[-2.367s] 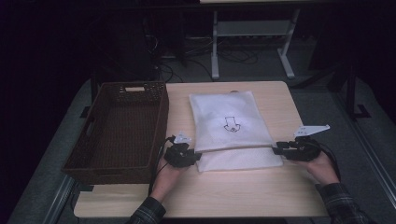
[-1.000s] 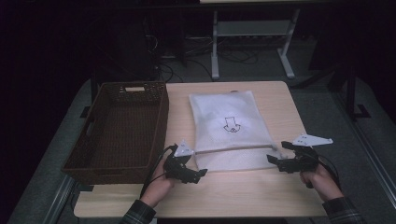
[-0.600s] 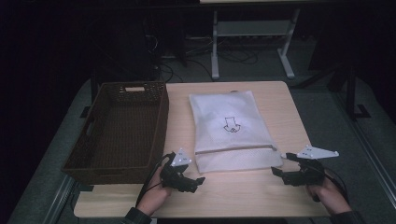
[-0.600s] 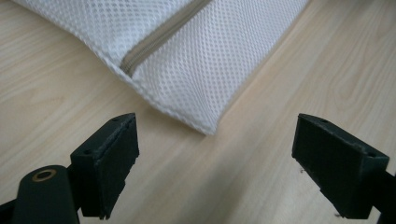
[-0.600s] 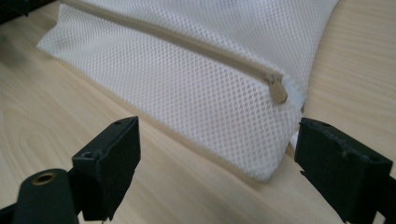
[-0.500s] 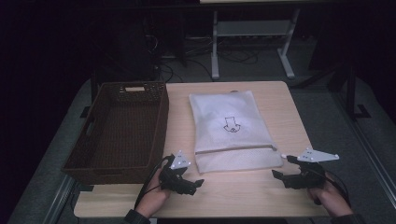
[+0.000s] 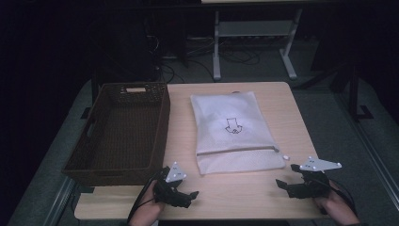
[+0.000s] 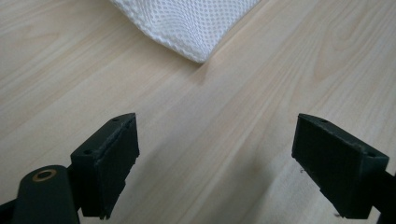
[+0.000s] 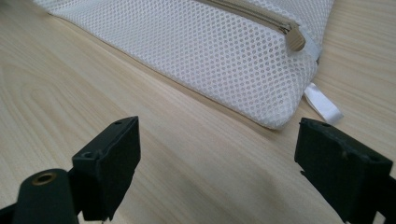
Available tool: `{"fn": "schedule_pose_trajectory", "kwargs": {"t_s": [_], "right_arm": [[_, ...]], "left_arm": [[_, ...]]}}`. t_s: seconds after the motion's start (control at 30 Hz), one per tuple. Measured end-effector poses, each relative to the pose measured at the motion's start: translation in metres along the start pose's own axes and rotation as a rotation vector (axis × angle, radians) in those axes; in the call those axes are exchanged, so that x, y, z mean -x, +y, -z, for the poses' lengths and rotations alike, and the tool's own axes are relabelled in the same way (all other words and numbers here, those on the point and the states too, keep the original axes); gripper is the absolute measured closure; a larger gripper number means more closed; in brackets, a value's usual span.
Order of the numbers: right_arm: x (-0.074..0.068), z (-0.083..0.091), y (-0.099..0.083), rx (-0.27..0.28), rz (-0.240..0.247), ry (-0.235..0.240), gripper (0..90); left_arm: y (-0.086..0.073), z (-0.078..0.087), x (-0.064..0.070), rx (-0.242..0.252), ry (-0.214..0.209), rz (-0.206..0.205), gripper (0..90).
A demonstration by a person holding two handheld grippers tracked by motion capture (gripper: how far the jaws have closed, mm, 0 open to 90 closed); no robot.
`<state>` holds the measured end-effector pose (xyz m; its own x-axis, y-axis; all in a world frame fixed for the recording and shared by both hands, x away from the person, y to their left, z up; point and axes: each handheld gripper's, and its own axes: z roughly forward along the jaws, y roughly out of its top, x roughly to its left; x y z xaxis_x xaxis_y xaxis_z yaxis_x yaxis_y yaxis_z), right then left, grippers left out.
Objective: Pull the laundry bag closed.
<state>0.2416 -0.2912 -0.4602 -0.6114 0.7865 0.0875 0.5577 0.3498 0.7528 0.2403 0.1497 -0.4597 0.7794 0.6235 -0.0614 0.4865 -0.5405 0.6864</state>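
A white mesh zip bag point(image 7: 234, 132) with a small dark print lies flat in the middle of the wooden table point(image 7: 291, 117). My left gripper point(image 7: 187, 197) rests near the table's front edge, below the bag's near left corner point(image 8: 198, 49), jaws wide apart with nothing between them. At the front right, my right gripper point(image 7: 284, 184) is also open and empty, facing the bag's near right corner point(image 9: 275, 116), where the zip pull point(image 9: 295, 39) and a white ribbon tab point(image 9: 323, 105) show.
A dark brown wicker basket point(image 7: 123, 162) stands on the table's left side, right beside my left gripper. Beyond the table's far edge are a metal stand point(image 7: 251, 35) and cables on the dark floor.
Both grippers have let go of the bag's near edge and drawn back toward the table's front edge, opening as they went. The bag now lies flat.
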Motion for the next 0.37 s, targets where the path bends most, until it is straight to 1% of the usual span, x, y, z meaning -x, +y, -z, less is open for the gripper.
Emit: {"fn": "schedule_pose_trajectory", "kwargs": {"t_s": [0.37], "right_arm": [[-0.0003, -0.0011, -0.0002, -0.004, 0.008, 0.008, 13.7]], "left_arm": [[0.0011, -0.0005, -0.0009, 0.002, -0.002, 0.000, 14.2]]}}
